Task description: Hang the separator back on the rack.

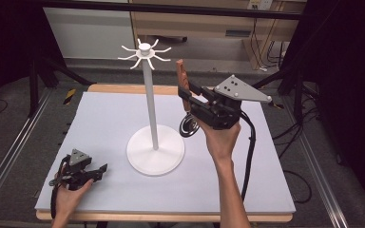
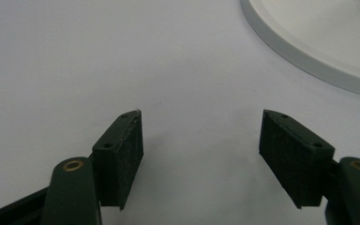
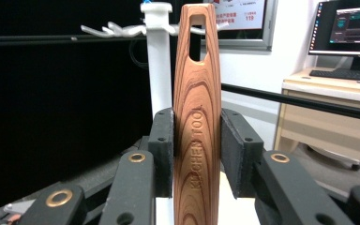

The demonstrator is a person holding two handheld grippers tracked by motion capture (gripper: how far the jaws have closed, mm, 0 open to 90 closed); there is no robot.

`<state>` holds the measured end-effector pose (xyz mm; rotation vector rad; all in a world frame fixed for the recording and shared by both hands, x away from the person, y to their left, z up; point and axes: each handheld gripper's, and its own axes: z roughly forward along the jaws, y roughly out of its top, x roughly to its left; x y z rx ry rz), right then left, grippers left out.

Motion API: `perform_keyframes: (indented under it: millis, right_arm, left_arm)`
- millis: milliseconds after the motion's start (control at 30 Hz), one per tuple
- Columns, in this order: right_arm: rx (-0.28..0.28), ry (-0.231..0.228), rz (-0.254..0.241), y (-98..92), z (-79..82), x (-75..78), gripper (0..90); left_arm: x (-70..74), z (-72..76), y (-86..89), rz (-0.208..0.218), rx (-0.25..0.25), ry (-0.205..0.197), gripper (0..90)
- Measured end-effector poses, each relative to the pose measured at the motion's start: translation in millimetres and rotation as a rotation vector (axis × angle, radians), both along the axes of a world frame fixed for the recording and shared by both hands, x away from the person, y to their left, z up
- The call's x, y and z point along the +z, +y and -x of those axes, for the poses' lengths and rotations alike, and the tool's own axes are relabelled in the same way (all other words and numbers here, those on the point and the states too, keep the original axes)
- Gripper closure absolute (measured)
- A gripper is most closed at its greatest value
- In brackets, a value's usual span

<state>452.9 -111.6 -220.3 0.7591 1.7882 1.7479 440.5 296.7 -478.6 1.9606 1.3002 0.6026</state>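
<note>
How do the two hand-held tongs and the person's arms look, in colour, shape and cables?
Both tongs, left and right, are black, each with a grey three-cornered plate on top with small dark holes. The flat rectangular pads are dark and rough; brass-coloured rivets sit on the links. A thick black cable trails from the right one. The forearms are bare, no sleeves.

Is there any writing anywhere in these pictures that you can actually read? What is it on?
"KITCHEN TOO": engraved along the wooden handle clamped in the right gripper; the end of the wording is hidden by the lower edge of the right gripper view.
"119": on the poster on the back wall; its other lines are too blurred to read.
Computer monitor: text too small to read.
White hook stand: no writing seen.
</note>
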Motion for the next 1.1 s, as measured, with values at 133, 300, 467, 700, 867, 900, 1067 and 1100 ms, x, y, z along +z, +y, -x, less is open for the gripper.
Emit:
perform_keyframes:
  millis: [133,300,467,700,867,900,1067,1100]
  right_arm:
    - [0.011,-0.007,-0.011,2.7,-2.9,4.9,68.0]
    - [0.020,-0.002,-0.011,5.9,-8.5,7.9,68.0]
    - [0.027,0.003,-0.004,10.6,-12.6,9.2,67.9]
    - [0.038,0.014,0.018,17.1,-17.6,7.1,67.9]
    - [0.057,0.023,-0.009,19.2,-21.2,4.5,67.9]
    - [0.057,0.023,-0.012,19.6,-21.8,4.3,67.9]
    - [0.058,0.022,-0.006,21.1,-23.0,4.6,67.9]
    - [0.058,0.021,-0.005,21.3,-23.3,4.9,67.9]
  left_arm:
    - [-0.1,0.0,-0.1,-0.001,0.000,0.000,29.9]
    - [-0.1,-0.2,0.3,-0.002,0.000,0.000,29.9]
    - [-0.2,-0.3,0.7,0.001,0.003,-0.001,29.8]
    - [-0.2,-0.4,1.3,0.006,0.007,-0.003,29.8]
    - [-0.3,-0.4,0.9,0.007,0.007,-0.003,29.8]
    - [-0.3,-0.4,1.0,0.007,0.007,-0.003,29.8]
    - [-0.4,-0.6,1.0,0.006,0.007,-0.001,29.8]
    - [-0.3,-0.5,1.1,0.002,0.004,0.001,29.8]
